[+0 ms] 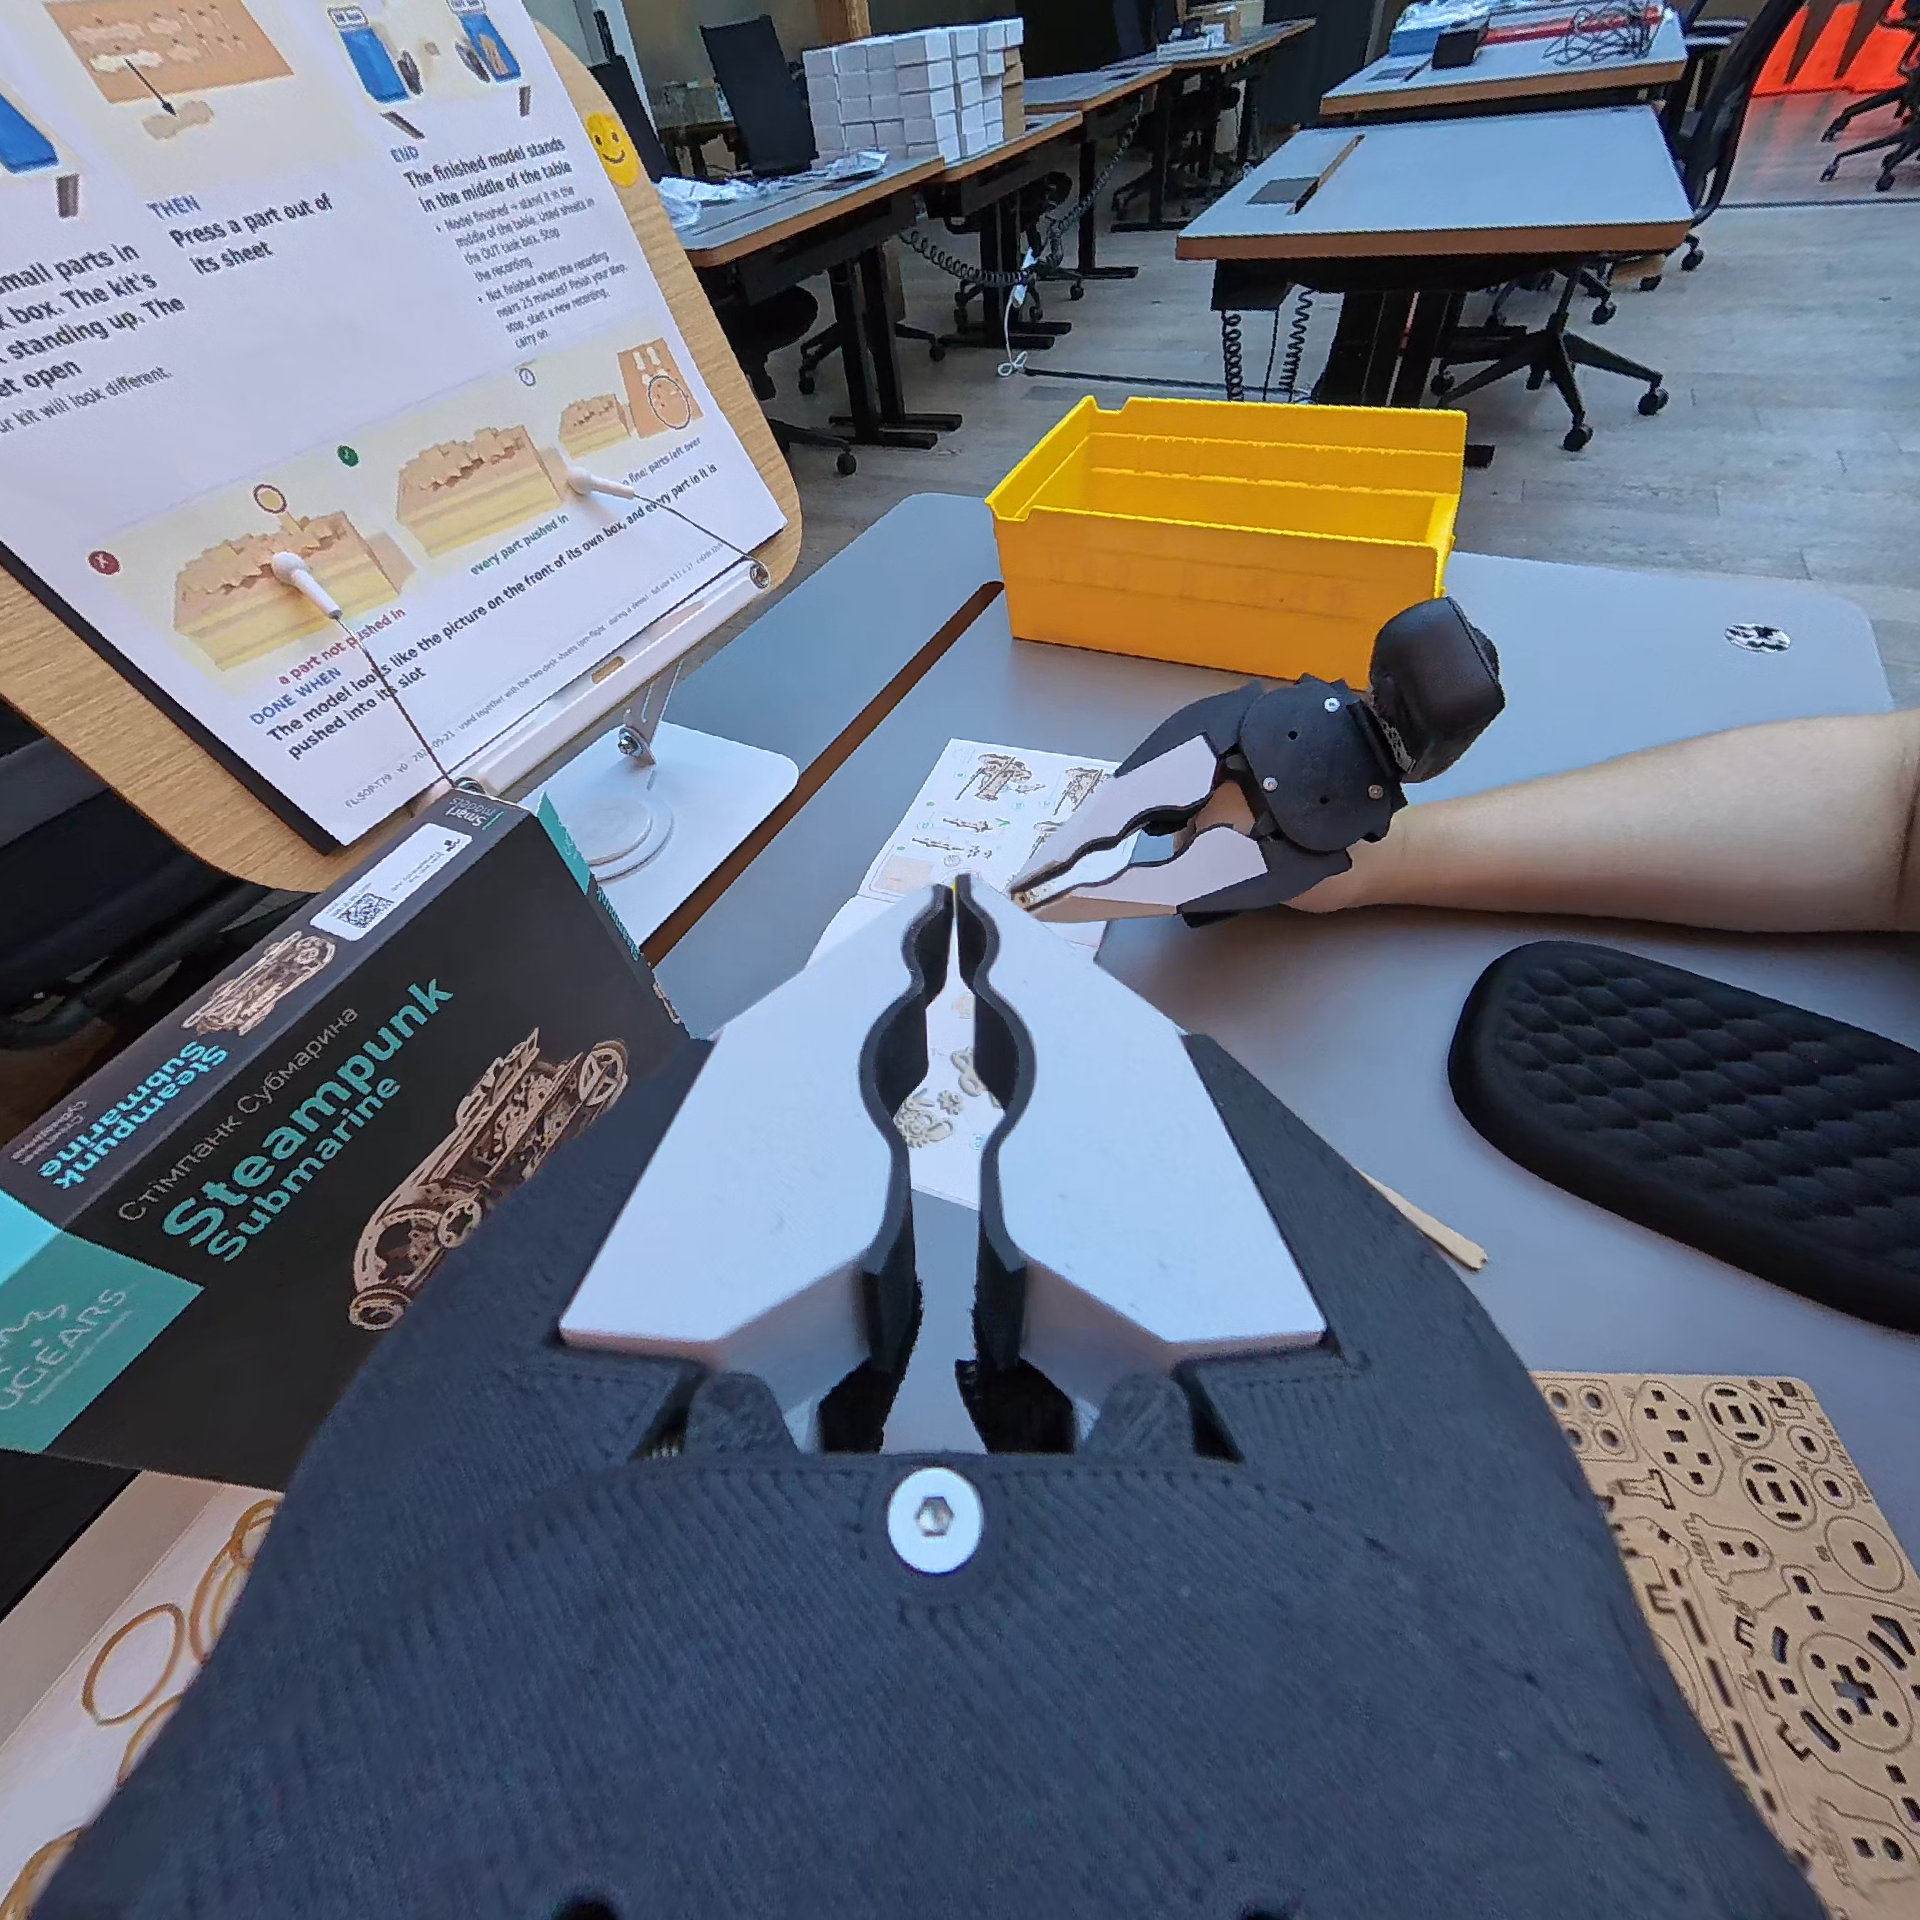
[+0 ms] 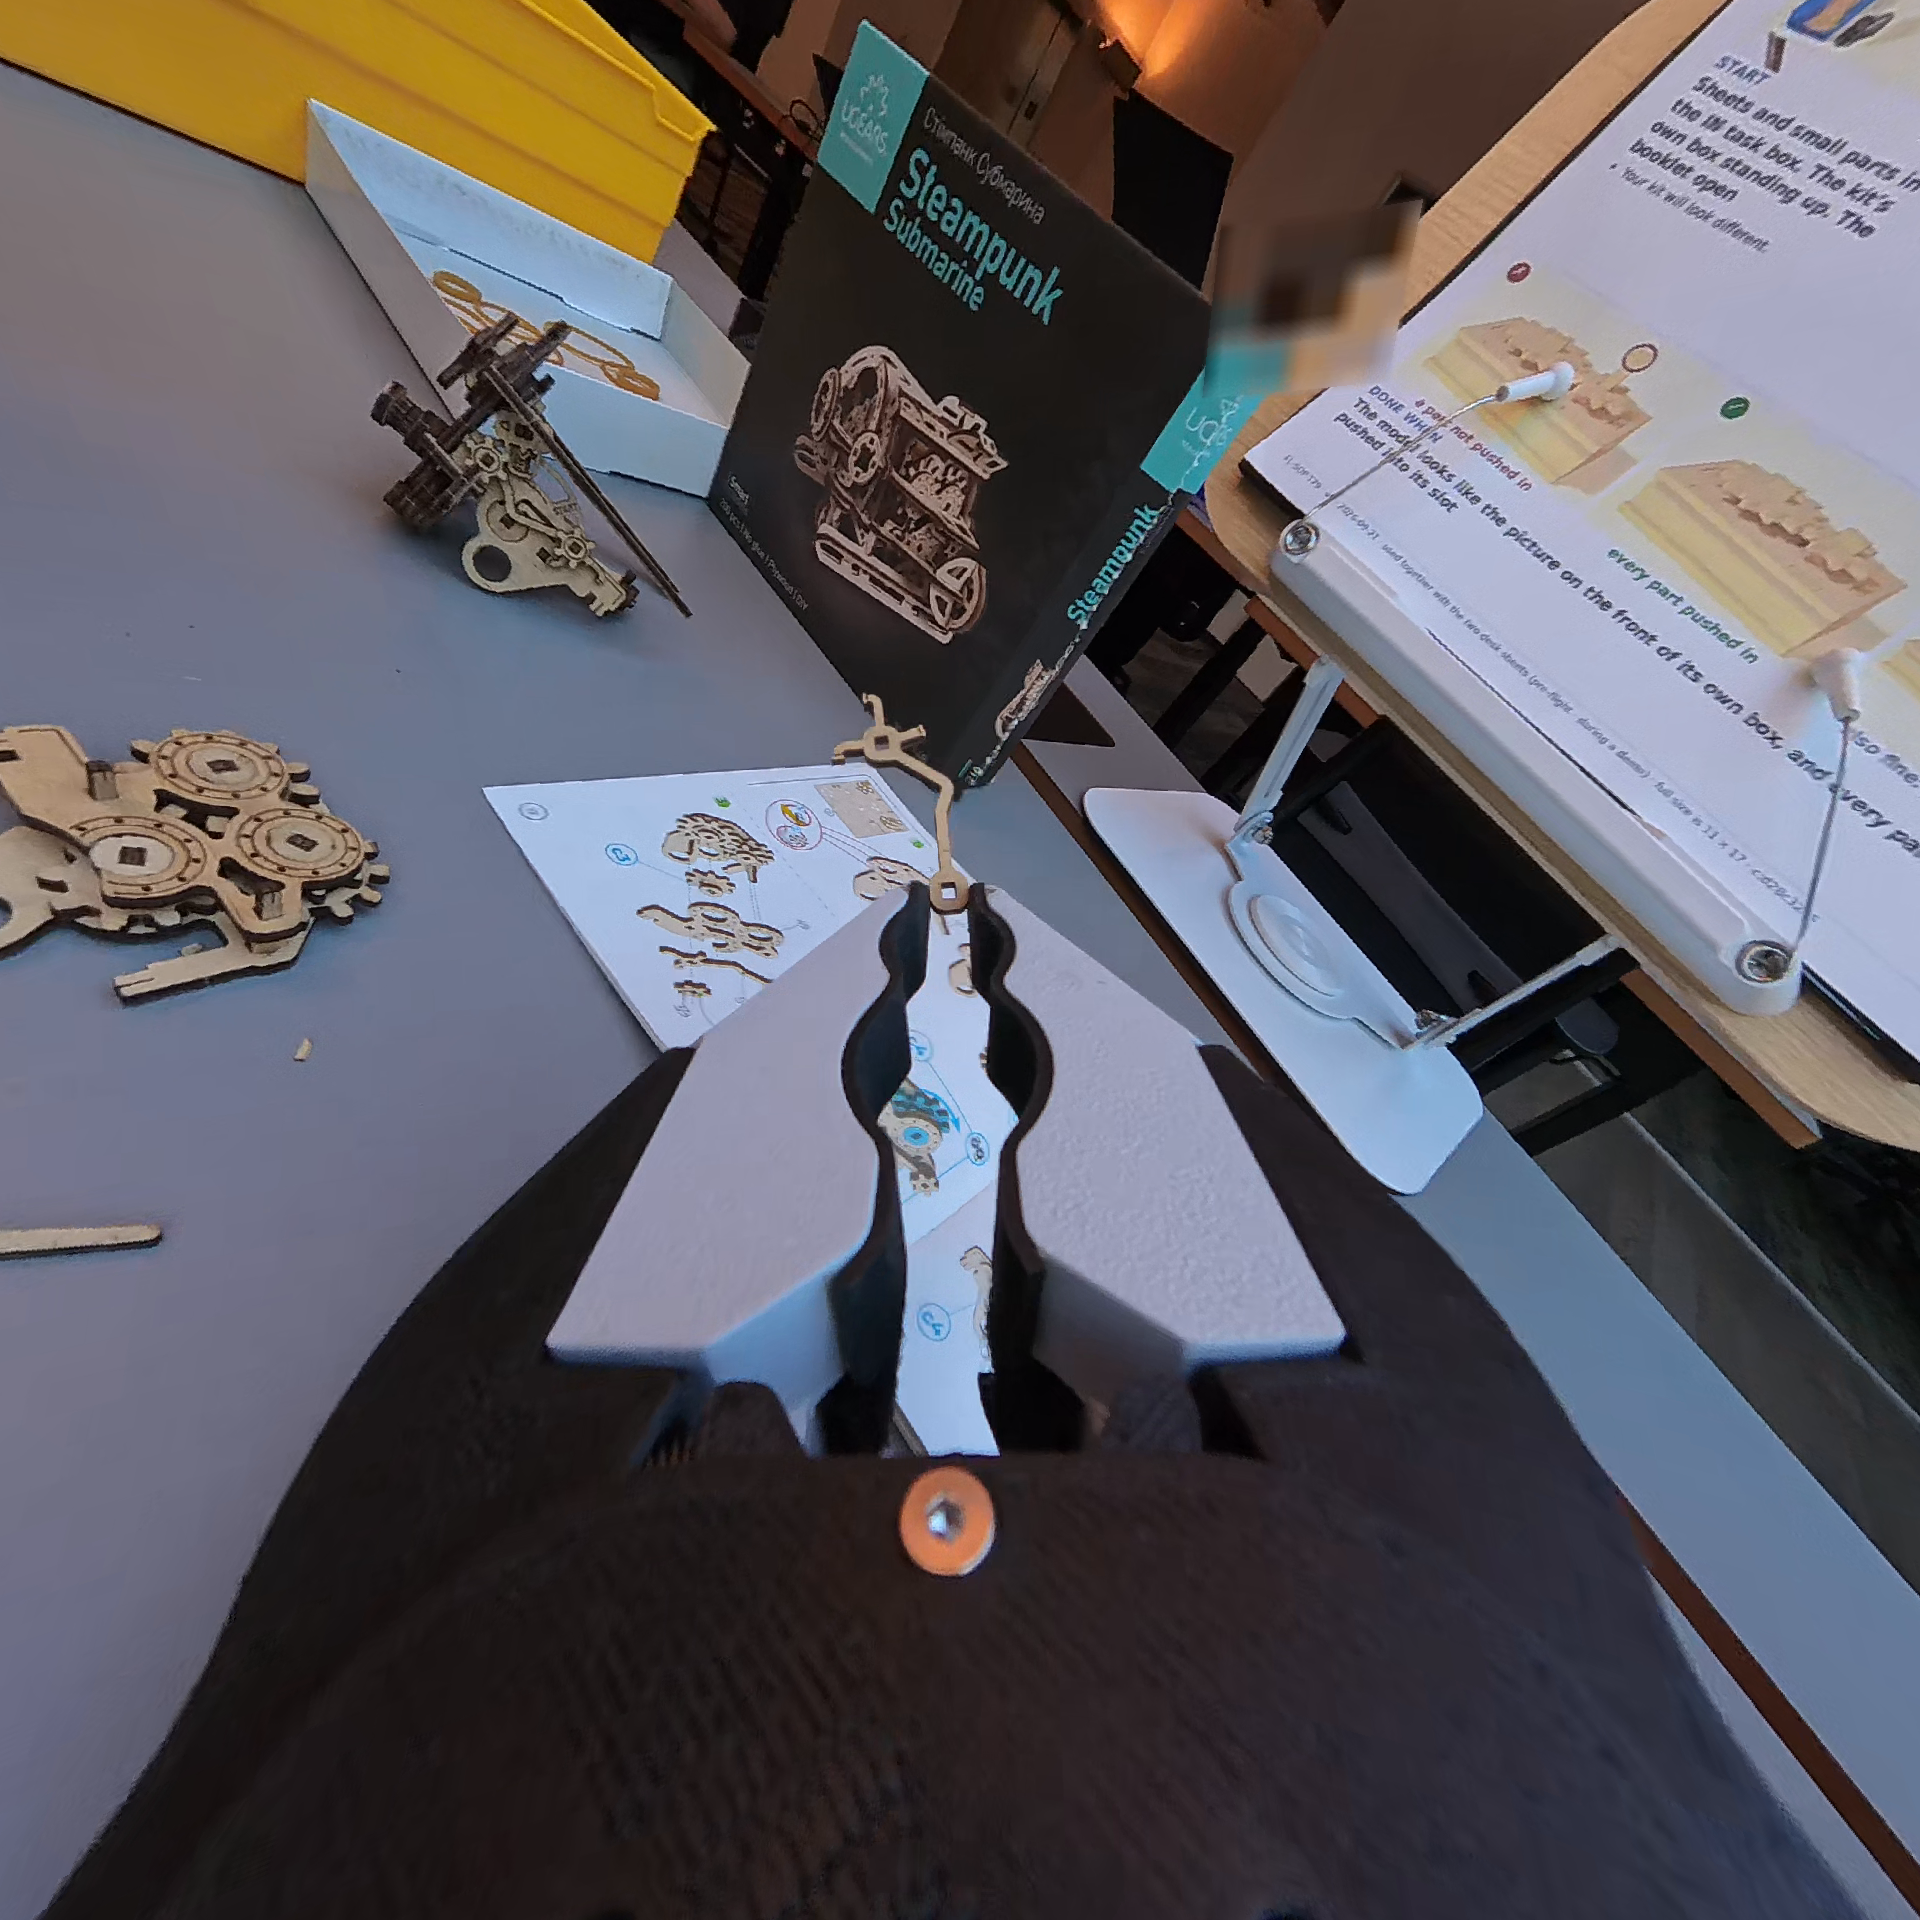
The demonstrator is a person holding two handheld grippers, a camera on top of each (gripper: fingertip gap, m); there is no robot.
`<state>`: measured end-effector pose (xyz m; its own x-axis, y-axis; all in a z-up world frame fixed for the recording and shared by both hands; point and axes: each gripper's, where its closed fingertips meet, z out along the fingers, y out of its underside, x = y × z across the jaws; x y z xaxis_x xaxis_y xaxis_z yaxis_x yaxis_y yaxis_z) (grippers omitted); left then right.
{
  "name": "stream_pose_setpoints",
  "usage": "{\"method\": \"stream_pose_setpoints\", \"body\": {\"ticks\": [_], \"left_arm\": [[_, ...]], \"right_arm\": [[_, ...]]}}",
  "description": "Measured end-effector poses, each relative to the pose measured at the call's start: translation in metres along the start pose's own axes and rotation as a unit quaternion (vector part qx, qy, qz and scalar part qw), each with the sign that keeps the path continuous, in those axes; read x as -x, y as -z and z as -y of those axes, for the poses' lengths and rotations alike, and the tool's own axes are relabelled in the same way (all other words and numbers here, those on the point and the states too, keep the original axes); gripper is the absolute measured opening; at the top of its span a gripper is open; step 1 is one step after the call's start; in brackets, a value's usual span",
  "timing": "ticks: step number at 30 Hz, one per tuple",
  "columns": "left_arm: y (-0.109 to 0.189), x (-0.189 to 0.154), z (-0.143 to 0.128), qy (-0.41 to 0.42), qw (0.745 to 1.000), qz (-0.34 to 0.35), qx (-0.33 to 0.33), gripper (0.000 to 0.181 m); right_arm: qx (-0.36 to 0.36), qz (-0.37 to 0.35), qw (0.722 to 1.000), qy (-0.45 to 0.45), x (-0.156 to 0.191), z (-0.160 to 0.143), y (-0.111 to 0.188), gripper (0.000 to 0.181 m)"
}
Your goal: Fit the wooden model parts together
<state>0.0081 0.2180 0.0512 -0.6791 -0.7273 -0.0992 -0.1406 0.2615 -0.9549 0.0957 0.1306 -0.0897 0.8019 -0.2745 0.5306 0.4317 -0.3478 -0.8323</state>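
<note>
Two hand-held claws over a grey desk (image 2: 312, 1351). Right claw (image 2: 948, 894) pinched nearly closed on the square-holed end of one thin, crooked wooden piece (image 2: 940, 805), held upright above an open instruction booklet (image 2: 665, 883) near the desk's far edge. Left claw (image 1: 956, 888) closed tip to tip, with nothing visible between its fingers, hovering over the same booklet. In the left wrist view, right claw (image 1: 1039, 883) farther off, resting low on the desk with a bare forearm (image 1: 1662, 821) behind it. Two partly built wooden assemblies on the desk: one flat, carrying three round gears (image 2: 197, 842), cut off at the picture's left edge; one darker and upright (image 2: 499, 468), its details hard to make out. One punched wooden sheet (image 1: 1766, 1610) at the near right corner, partly cut off. One flat stick (image 2: 78, 1238) and one small chip (image 2: 302, 1049) lying loose. One dark kit box (image 2: 966, 416) standing at the far edge. One white tray (image 2: 540, 312) with tan rings inside. One yellow bin (image 1: 1226, 540) toward a far corner. One black padded rest (image 1: 1704, 1122) near the right edge. One instruction sheet (image 1: 343, 343) clipped to a wooden board on a white stand (image 2: 1288, 956) just beyond the desk. Behind, a room of long tables (image 1: 1455, 177), wheeled chairs and stacked white boxes (image 1: 914, 94). One mosaic patch in the right wrist view.
</note>
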Motion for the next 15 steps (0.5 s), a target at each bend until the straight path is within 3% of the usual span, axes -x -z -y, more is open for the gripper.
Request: {"method": "stream_pose_setpoints", "body": {"ticks": [7, 10, 15], "left_arm": [[0.002, -0.011, -0.003, -0.009, 1.000, -0.012, -0.003, 0.017], [-0.013, -0.019, -0.028, -0.016, 0.999, -0.035, 0.032, 0.026], [-0.028, -0.043, -0.066, -0.037, 0.996, -0.067, 0.039, 0.019]], "right_arm": [[0.003, 0.195, 0.980, -0.028, 0.044, 0.023, 0.015, 0.006], [-0.018, 0.258, 0.965, -0.054, 0.063, 0.035, 0.023, 0.005], [0.007, 0.345, 0.937, -0.055, 0.096, 0.033, 0.030, 0.005]]}}
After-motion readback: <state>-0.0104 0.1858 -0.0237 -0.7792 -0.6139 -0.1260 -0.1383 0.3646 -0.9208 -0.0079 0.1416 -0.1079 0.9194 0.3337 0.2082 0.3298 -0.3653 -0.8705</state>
